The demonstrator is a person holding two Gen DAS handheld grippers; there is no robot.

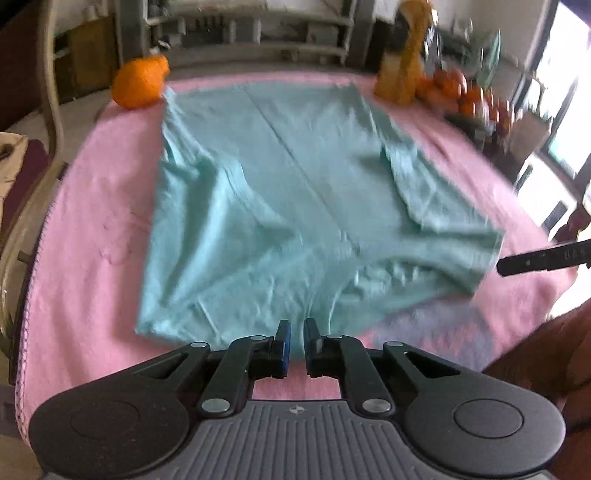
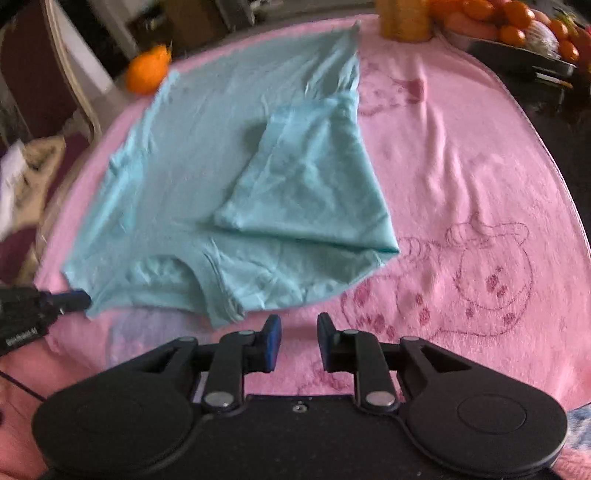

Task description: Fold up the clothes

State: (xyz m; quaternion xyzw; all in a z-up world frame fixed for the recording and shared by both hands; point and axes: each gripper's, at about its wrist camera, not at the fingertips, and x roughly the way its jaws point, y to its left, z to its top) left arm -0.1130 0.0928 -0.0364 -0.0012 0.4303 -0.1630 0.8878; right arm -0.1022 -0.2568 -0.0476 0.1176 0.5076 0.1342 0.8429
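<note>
A light teal T-shirt [image 1: 280,206] lies flat on a pink blanket [image 1: 85,229], collar toward me, with its right sleeve and side folded inward. My left gripper [image 1: 297,334] hovers at the shirt's near edge, jaws slightly apart and holding nothing. In the right wrist view the same shirt [image 2: 207,177] shows its folded sleeve flap [image 2: 310,184]. My right gripper [image 2: 298,332] is open and empty over the blanket just below the collar. The left gripper's tip [image 2: 70,299] shows at the shirt's near left corner.
An orange fruit [image 1: 138,83] sits at the far left corner of the blanket [image 2: 461,166]. A yellow bottle [image 1: 402,70] and a tray of oranges [image 2: 517,33] stand at the far right. A chair [image 1: 48,110] is at the left.
</note>
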